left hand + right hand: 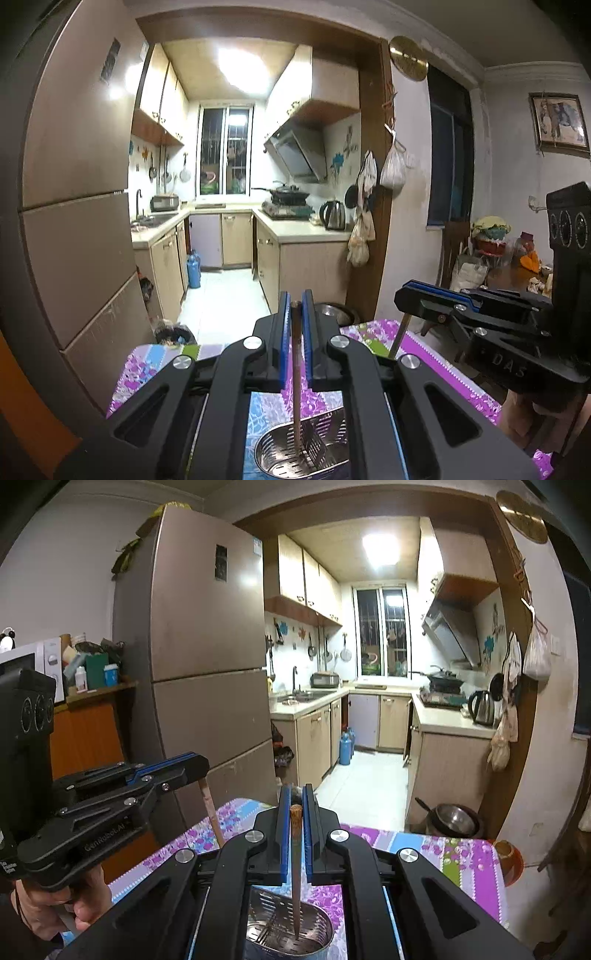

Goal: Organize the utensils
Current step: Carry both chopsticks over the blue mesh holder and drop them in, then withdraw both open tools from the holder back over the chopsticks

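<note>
Jaws on both grippers are clamped tight, each pinching one brown wooden chopstick. The left gripper (295,314) holds its chopstick (296,387) upright, tip down inside the perforated stainless steel utensil holder (314,454). The right gripper (295,805) has its chopstick (296,878) hanging into the same holder (314,926), which sits on the floral purple-and-blue cloth surface (461,856). Both grippers point slightly downward, side by side. Only the right view shows the hand (55,904) gripping the left handle.

Left claw (295,314) and right claw (295,805) clamped, side by side.
</note>
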### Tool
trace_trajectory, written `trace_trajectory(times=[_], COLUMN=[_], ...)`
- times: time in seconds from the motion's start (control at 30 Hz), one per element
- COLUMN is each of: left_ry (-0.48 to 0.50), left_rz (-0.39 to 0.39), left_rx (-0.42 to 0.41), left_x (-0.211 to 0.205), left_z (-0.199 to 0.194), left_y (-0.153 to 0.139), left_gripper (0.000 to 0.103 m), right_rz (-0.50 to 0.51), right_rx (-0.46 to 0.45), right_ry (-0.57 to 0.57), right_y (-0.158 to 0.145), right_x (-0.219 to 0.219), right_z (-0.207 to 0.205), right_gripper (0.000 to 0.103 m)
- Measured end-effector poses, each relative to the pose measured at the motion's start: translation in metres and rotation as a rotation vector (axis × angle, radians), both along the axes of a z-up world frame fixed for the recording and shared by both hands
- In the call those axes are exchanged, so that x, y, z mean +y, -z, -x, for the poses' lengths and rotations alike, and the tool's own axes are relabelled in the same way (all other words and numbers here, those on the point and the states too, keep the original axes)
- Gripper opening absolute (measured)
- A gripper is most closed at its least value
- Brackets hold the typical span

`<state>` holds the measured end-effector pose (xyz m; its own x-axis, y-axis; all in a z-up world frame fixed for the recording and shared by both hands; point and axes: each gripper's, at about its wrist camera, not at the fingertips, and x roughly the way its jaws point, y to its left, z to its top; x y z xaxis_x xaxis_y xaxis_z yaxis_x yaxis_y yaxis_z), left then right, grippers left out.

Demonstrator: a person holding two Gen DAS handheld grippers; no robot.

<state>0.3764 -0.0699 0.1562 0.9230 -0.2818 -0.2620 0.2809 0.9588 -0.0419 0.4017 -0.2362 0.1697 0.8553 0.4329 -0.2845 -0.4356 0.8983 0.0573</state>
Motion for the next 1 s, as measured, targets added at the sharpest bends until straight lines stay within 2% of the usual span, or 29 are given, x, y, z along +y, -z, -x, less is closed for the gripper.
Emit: trace_trajectory(times=[0.27,0.33,0.4,0.57,0.7,0.8,0.9,0.93,1.0], left_ry=[0.005,0.002,-0.006,-0.018,-0.048,-0.09,-0.145,-0.152,-0.184], left_rz=[-0.011,-0.01,-0.014,-0.035,-0.071,-0.096,-0.153,-0.161,-0.2], left_rx=[0.035,0.035,0.023,-0.008,-0.093,-0.152,-0.172,-0.163,-0.119], left_x=[0.002,0.002,0.004,0.012,0.043,0.078,0.106,0.113,0.13], left_z=[-0.006,-0.004,0.002,0.028,0.095,0.164,0.225,0.236,0.268], left_y=[0.008,0.006,0.002,-0.013,-0.035,-0.034,-0.012,-0.004,0.03], left_gripper=[0.008,0.022,0.034,0.042,0.056,0.064,0.07,0.07,0.07], right_rz=[-0.006,-0.019,-0.03,-0.065,-0.063,-0.048,-0.034,-0.03,-0.022], right_rx=[0.018,0.005,-0.01,-0.068,-0.149,-0.202,-0.211,-0.206,-0.189], right_ry=[0.004,0.008,0.012,0.021,0.006,-0.016,-0.028,-0.026,-0.017], right_y=[0.01,0.006,0.0,-0.023,-0.038,-0.028,-0.002,0.012,0.041], right_x=[-0.001,-0.004,-0.008,-0.024,-0.037,-0.042,-0.043,-0.042,-0.04], right_z=[-0.003,0.0,0.006,0.046,0.113,0.179,0.233,0.252,0.28], right_gripper=[0.011,0.037,0.04,0.043,0.044,0.048,0.049,0.049,0.049])
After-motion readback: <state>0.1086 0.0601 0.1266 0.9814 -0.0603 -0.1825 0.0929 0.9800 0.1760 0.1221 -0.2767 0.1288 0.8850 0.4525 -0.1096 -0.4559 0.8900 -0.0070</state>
